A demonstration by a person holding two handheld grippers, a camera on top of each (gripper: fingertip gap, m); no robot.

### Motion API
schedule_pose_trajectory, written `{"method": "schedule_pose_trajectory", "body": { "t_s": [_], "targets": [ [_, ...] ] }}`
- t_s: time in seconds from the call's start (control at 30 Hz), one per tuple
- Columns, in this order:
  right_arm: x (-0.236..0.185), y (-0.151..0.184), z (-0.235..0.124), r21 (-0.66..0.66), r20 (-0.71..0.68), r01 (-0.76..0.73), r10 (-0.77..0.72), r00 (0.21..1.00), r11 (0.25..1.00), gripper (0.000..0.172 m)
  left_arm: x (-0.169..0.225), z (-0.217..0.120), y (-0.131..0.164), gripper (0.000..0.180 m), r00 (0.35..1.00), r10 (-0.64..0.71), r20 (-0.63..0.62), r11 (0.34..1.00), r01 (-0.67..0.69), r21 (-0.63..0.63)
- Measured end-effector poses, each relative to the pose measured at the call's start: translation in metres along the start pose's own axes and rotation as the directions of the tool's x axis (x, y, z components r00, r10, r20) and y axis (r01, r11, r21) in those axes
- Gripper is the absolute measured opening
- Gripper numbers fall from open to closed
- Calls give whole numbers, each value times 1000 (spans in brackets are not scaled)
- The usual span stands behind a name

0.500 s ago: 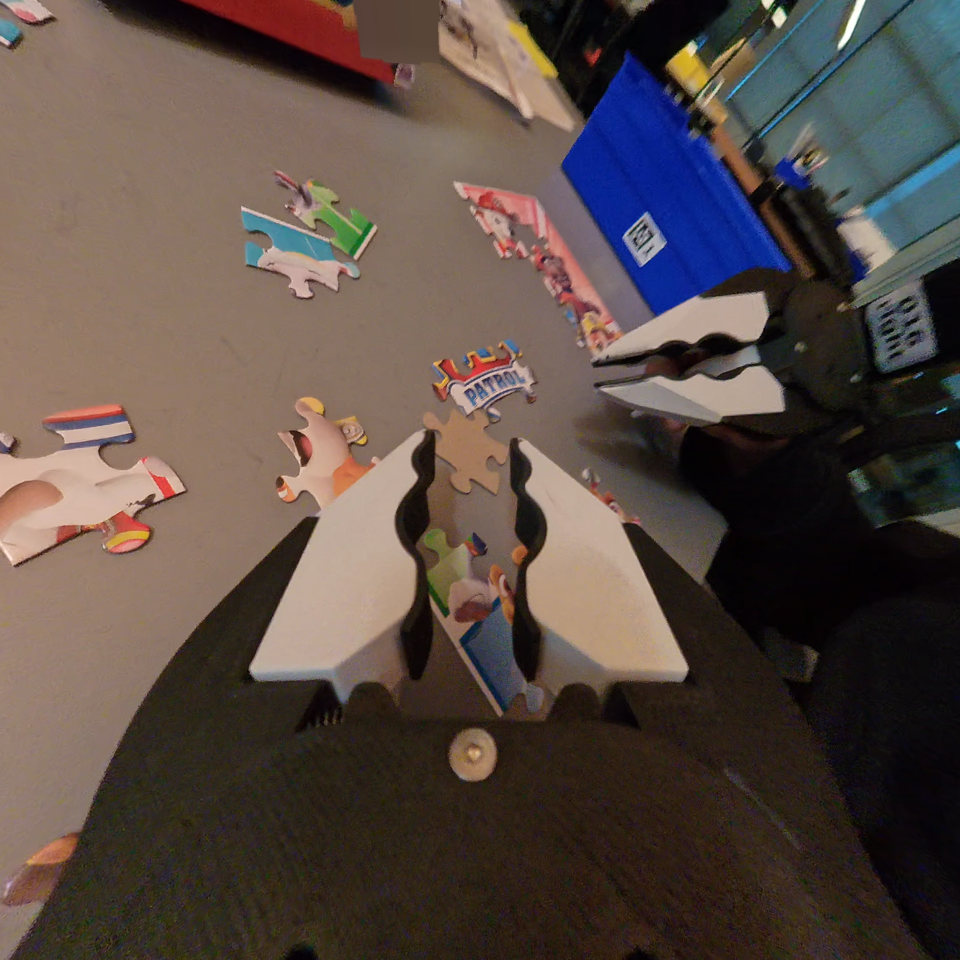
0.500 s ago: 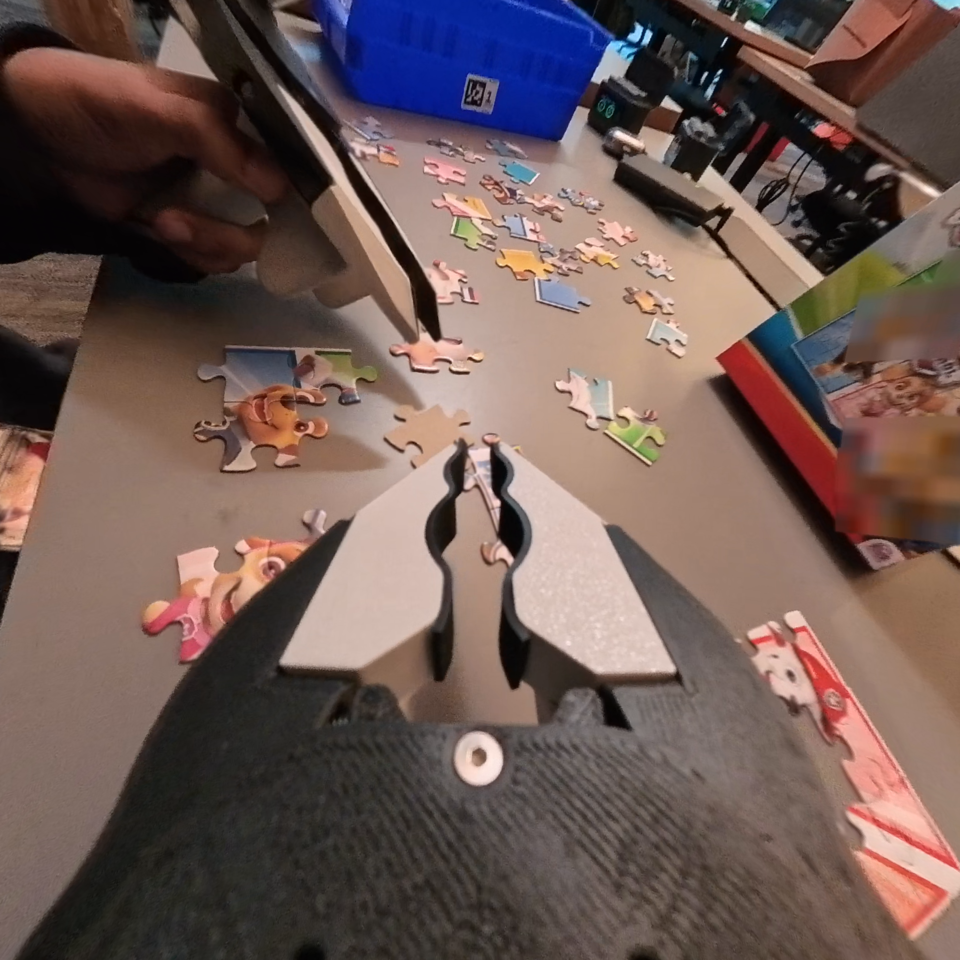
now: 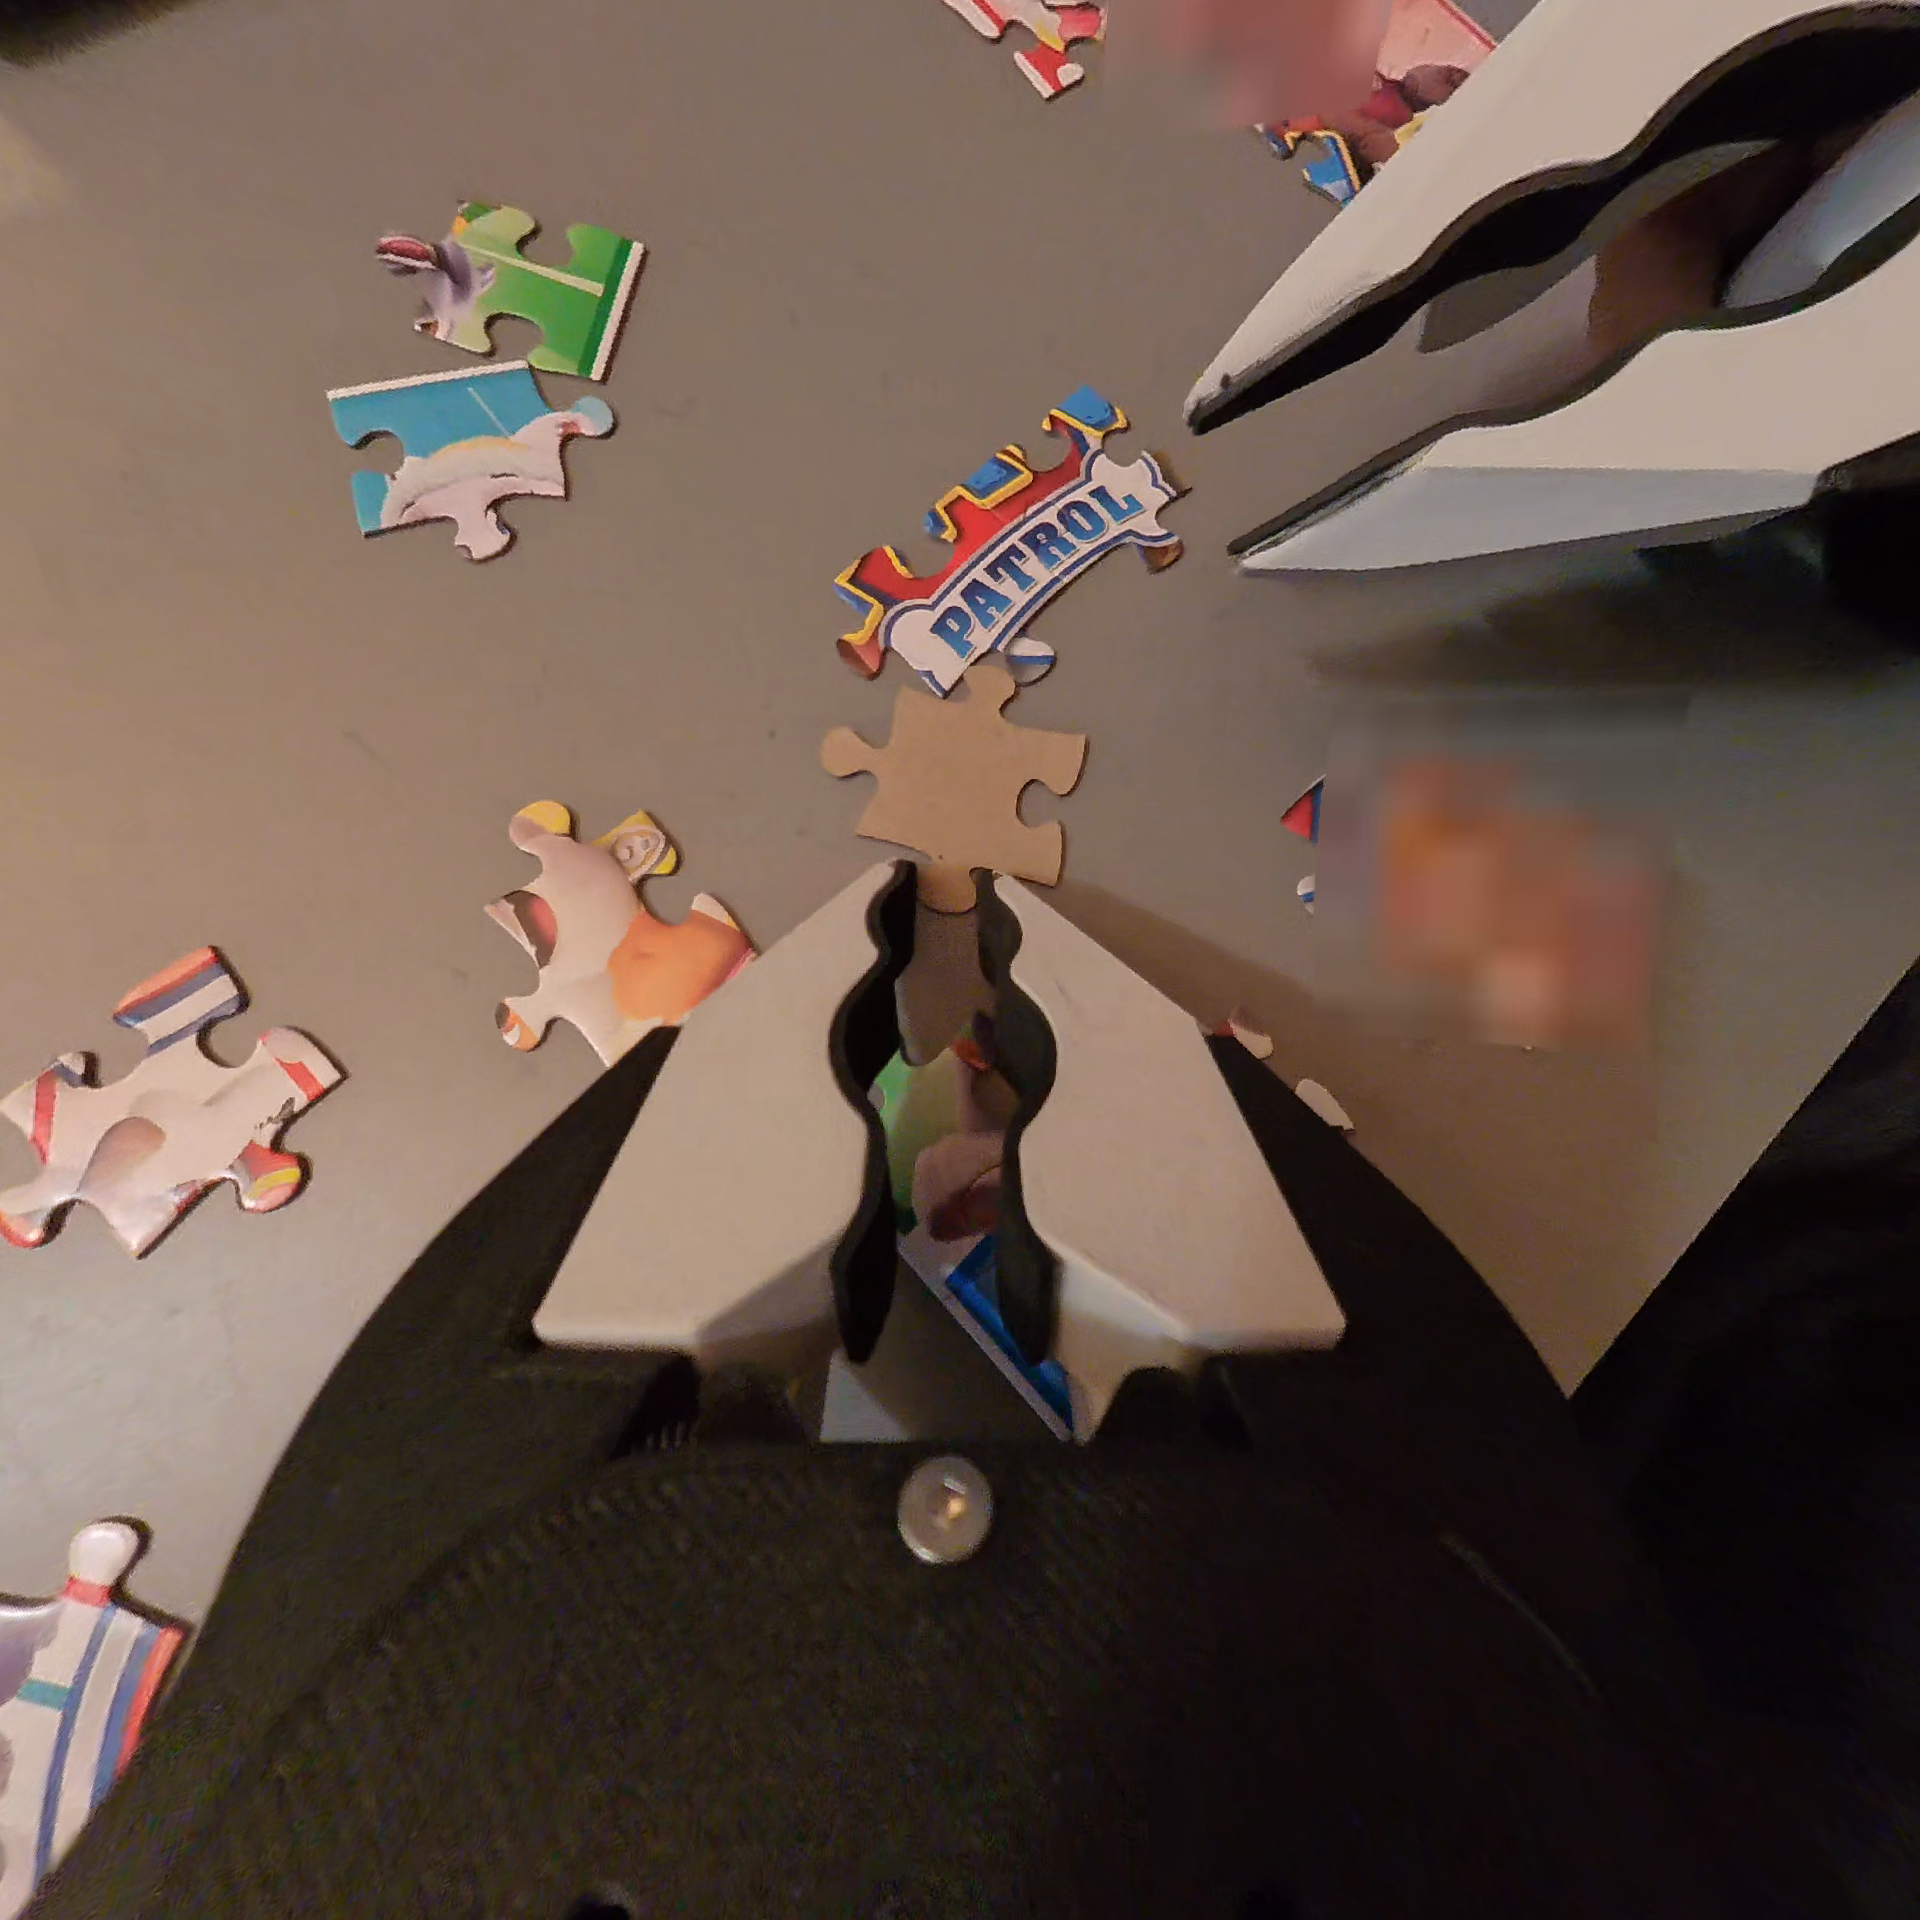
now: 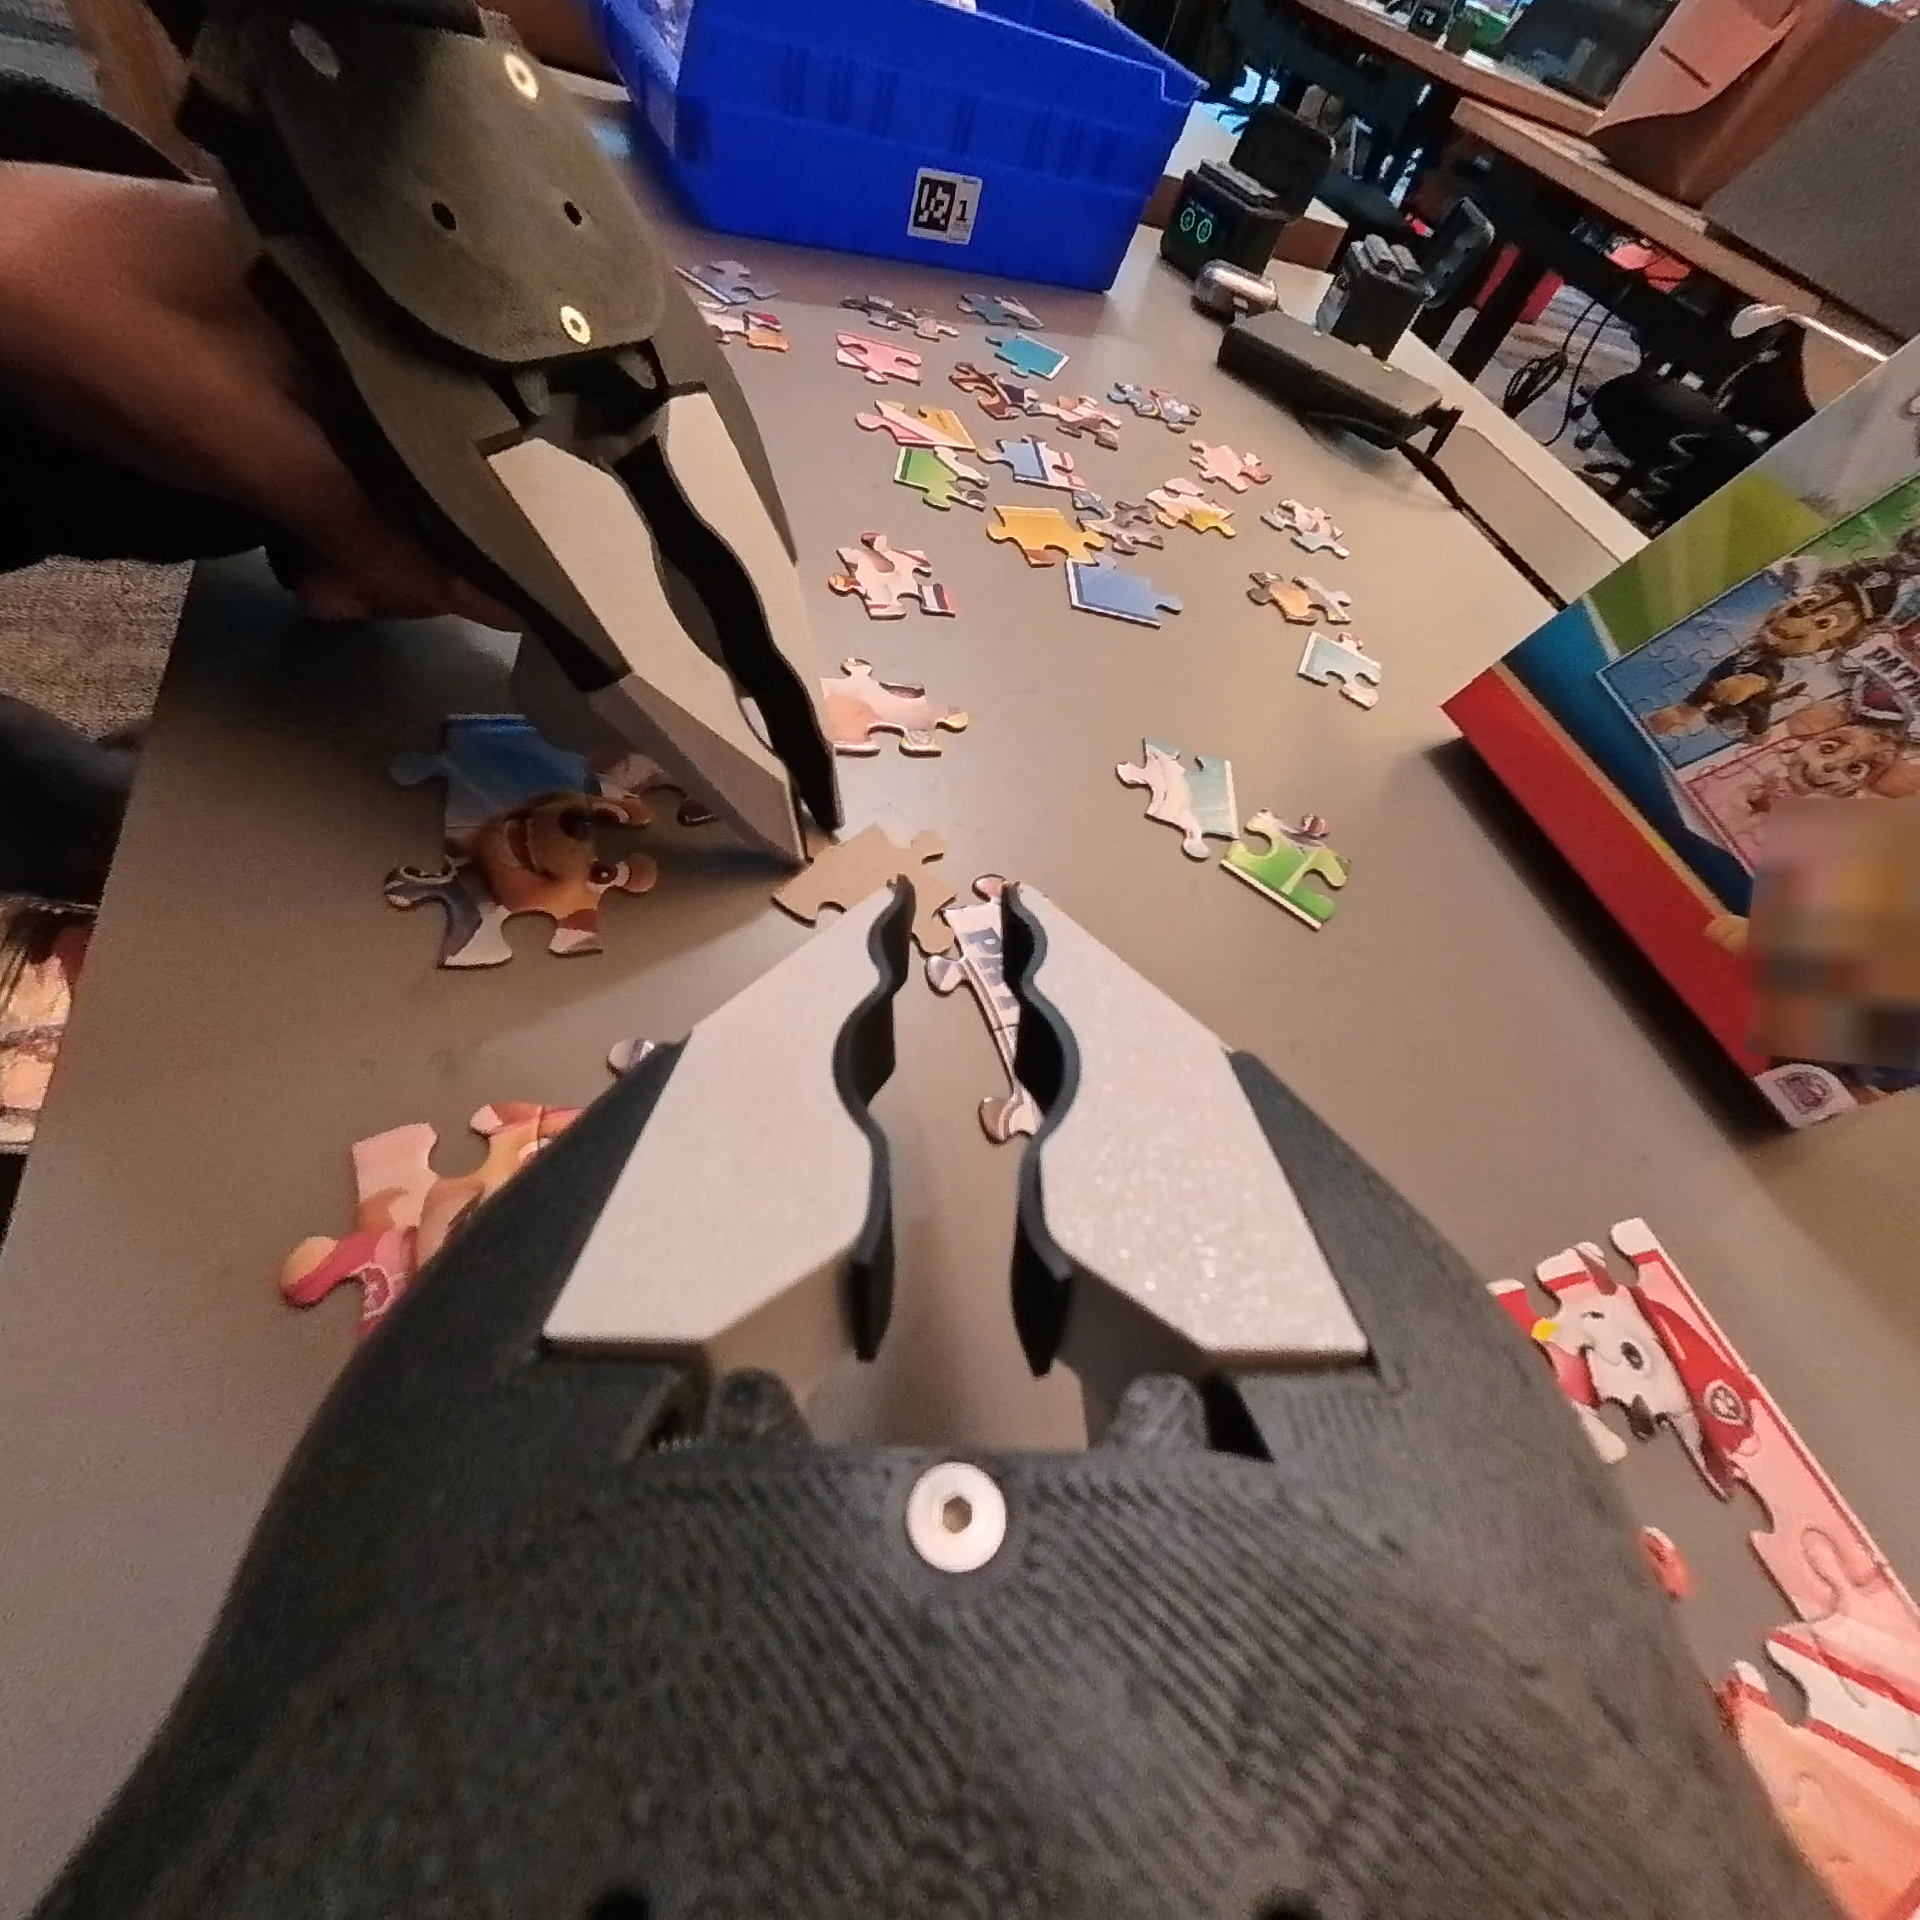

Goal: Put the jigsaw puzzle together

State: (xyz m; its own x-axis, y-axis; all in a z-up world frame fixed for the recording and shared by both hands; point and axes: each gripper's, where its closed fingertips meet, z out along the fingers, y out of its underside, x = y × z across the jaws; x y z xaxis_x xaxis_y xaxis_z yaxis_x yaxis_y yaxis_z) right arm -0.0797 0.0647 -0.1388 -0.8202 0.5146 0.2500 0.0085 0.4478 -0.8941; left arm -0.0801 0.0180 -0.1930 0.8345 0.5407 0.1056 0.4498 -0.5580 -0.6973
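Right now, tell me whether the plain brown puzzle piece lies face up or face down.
Face down: the brown puzzle piece shows only bare cardboard, while the neighbouring pieces show printed colours. It lies flat on the table.

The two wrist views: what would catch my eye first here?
Probably the plain brown puzzle piece, lying picture-side down in the middle of the grey table, with the left gripper set at its near tab. Next to it lies a red, white and blue banner piece, with the right gripper open above it. Behind stands a blue bin.
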Motion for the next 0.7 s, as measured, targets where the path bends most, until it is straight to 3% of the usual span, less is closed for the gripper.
{"method": "schedule_pose_trajectory", "body": {
  "t_s": [0.2, 0.33, 0.57, 0.63, 0.7],
  "targets": [
    [-3, 2, 0, -16, -14, 43, -43, 999, 999, 17, 3, -8, -6, 7, 1000, -15, -24, 1000, 15, 27],
    [-19, -3, 5, -12, 47, 80, -79, 996, 997, 26, 3, -18, -12, 8, 998, -43, -47, 997, 46, 54],
    [-33, -1, 25, -93, 44, 249, -245, 968, 964, 37, 19, -27, -19, 8, 986, -72, -148, 993, 84, 82],
    [-33, 6, 31, -144, 29, 300, -299, 954, 943, 27, 23, -28, -20, 8, 982, -75, -174, 992, 92, 88],
    [-31, 11, 32, -177, 12, 348, -352, 936, 920, 0, 25, -30, -22, 0, 979, -78, -189, 990, 99, 104]
  ]
}}
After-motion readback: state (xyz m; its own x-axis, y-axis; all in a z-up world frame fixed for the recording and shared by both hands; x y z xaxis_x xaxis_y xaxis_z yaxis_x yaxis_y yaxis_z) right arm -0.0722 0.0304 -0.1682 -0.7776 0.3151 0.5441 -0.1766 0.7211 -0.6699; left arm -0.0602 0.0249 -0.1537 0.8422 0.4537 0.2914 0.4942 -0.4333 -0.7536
